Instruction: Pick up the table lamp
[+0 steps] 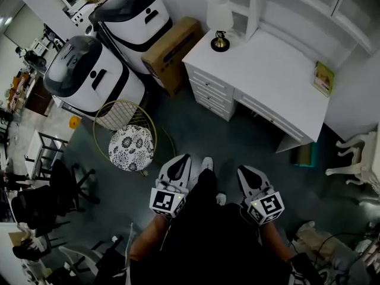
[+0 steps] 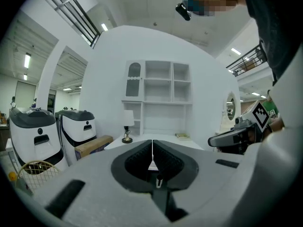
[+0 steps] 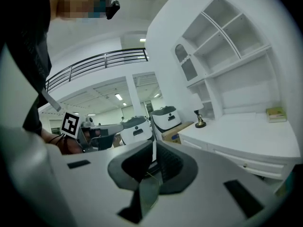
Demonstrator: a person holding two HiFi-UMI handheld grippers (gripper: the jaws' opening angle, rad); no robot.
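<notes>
The table lamp (image 1: 219,19), with a white shade and a brass base, stands on the far left corner of the white desk (image 1: 279,70). It appears small and far off in the left gripper view (image 2: 128,125) and in the right gripper view (image 3: 200,120). Both grippers are held low in front of the person, well short of the desk. My left gripper (image 1: 181,160) is shut, its jaws meeting in a thin line (image 2: 152,150) with nothing between them. My right gripper (image 1: 246,172) is also shut and empty (image 3: 154,151).
Two large white-and-black machines (image 1: 89,76) and a cardboard box (image 1: 172,52) stand left of the desk. A gold wire chair with a floral cushion (image 1: 130,147) is on the left. A green book (image 1: 323,78) lies on the desk, and a white chair (image 1: 356,159) stands at right.
</notes>
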